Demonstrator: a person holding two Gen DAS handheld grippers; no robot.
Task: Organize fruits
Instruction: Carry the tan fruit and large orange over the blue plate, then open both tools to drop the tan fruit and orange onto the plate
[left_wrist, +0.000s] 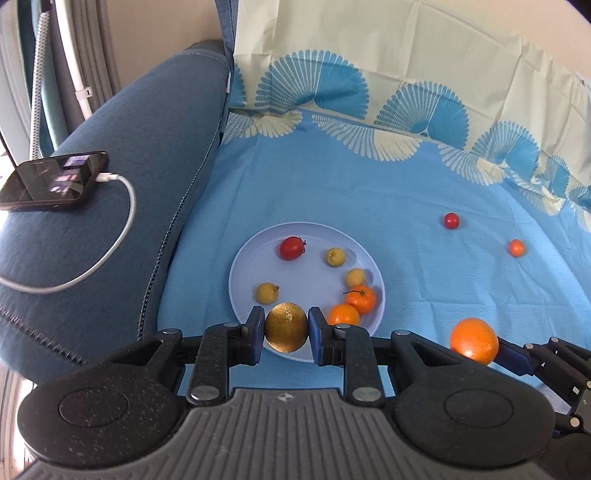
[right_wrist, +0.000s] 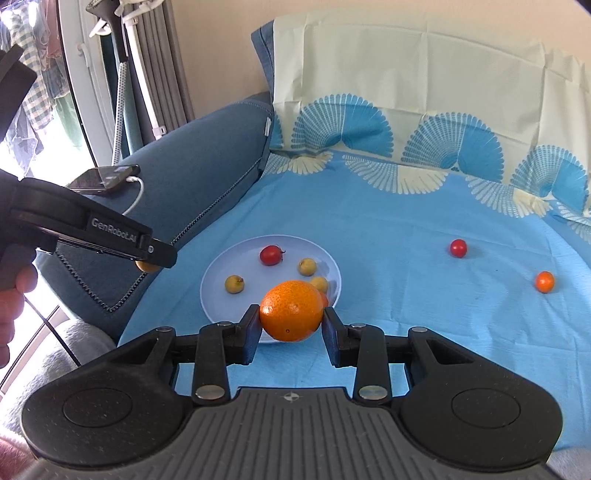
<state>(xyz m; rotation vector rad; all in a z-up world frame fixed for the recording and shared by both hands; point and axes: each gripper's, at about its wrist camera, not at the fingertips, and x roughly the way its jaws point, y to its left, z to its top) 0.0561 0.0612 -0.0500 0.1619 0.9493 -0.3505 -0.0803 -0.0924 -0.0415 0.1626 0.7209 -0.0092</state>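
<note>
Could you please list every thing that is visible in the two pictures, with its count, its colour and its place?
plate: 1, pale blue, on the blue cloth near the sofa arm
red tomato: 1, red, on the plate
small yellow fruits: 3, yellow-green, on the plate
small oranges: 2, orange, at the plate's right rim
loose tomato: 1, red, on the cloth, right of the plate
loose small orange: 1, orange, on the cloth, far right
cloth: 1, blue with fan pattern, over the sofa
phone: 1, black, on the sofa arm, white cable plugged in
left gripper: 1, black, shut on a golden-brown fruit
right gripper: 1, black, shut on a big orange
</note>
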